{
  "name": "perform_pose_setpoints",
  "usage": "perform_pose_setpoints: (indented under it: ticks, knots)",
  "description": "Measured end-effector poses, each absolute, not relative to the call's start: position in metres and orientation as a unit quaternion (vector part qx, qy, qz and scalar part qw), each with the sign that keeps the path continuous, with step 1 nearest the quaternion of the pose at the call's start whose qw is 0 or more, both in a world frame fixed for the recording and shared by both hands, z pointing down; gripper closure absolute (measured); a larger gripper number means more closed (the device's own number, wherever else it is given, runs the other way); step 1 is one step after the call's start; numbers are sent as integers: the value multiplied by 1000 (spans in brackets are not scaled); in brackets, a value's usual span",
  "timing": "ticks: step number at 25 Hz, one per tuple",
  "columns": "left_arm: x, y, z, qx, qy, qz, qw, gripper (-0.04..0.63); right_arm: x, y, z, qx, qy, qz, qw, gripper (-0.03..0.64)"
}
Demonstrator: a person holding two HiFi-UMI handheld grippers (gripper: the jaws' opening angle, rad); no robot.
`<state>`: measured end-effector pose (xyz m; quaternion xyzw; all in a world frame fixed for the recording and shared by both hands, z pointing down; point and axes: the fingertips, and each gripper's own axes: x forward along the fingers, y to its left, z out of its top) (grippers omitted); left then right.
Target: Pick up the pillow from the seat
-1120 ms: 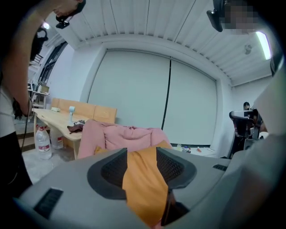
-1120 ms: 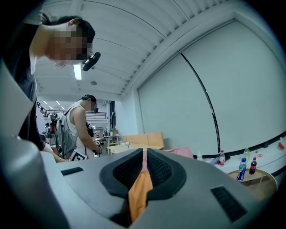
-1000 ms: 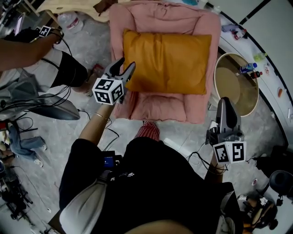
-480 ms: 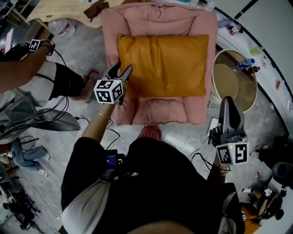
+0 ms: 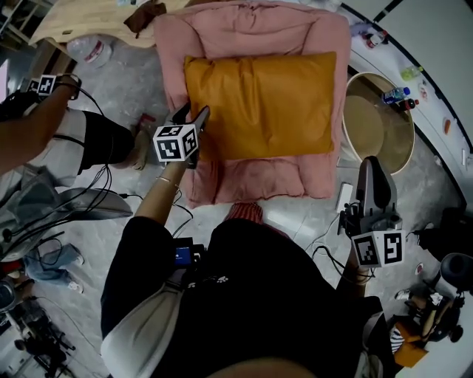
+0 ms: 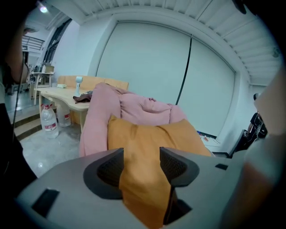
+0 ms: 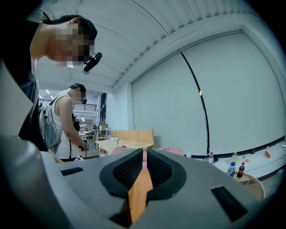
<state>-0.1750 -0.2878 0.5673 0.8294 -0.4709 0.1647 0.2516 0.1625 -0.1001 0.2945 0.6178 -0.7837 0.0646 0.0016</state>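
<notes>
An orange pillow (image 5: 259,103) lies flat on the pink cushioned seat (image 5: 251,29). My left gripper (image 5: 191,117) is at the pillow's near left corner. Its jaws have just been opening and stand wide. In the left gripper view the pillow's (image 6: 147,143) corner fills the gap between the pads (image 6: 109,167) of the left gripper (image 6: 142,165), which do not press on it. My right gripper (image 5: 373,166) hangs to the right of the seat's front, apart from the pillow, shut and empty. In the right gripper view (image 7: 144,167) a strip of the pillow (image 7: 139,192) shows through the slit.
A round wooden tub table (image 5: 377,125) with small bottles (image 5: 395,96) stands right of the seat. Another person (image 5: 44,125) stands at the left over floor cables (image 5: 44,214). A water bottle (image 5: 87,50) and a wooden table (image 5: 81,18) are at the far left.
My left gripper has sunk and closed in on the pillow's near left corner, its jaws wider. The right gripper has stayed beside the seat, still shut.
</notes>
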Motion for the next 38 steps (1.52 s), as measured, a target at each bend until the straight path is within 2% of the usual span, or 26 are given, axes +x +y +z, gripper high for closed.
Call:
perform_pose_setpoints:
  ticks: [7, 17, 21, 33, 38]
  knots:
    - [-183, -301, 597, 817, -468, 194, 275, 329, 150, -112, 296, 615, -786, 56, 31, 594]
    - [-185, -312, 626, 805, -463, 198, 315, 305, 147, -120, 293, 629, -775, 57, 29, 594]
    - [-190, -311, 635, 794, -468, 183, 341, 305, 152, -119, 292, 639, -765, 64, 32, 594]
    - [-184, -316, 633, 799, -463, 161, 348, 310, 162, -107, 301, 661, -746, 80, 32, 594]
    - [-183, -315, 642, 798, -461, 159, 355, 356, 166, -102, 303, 670, -738, 82, 29, 594]
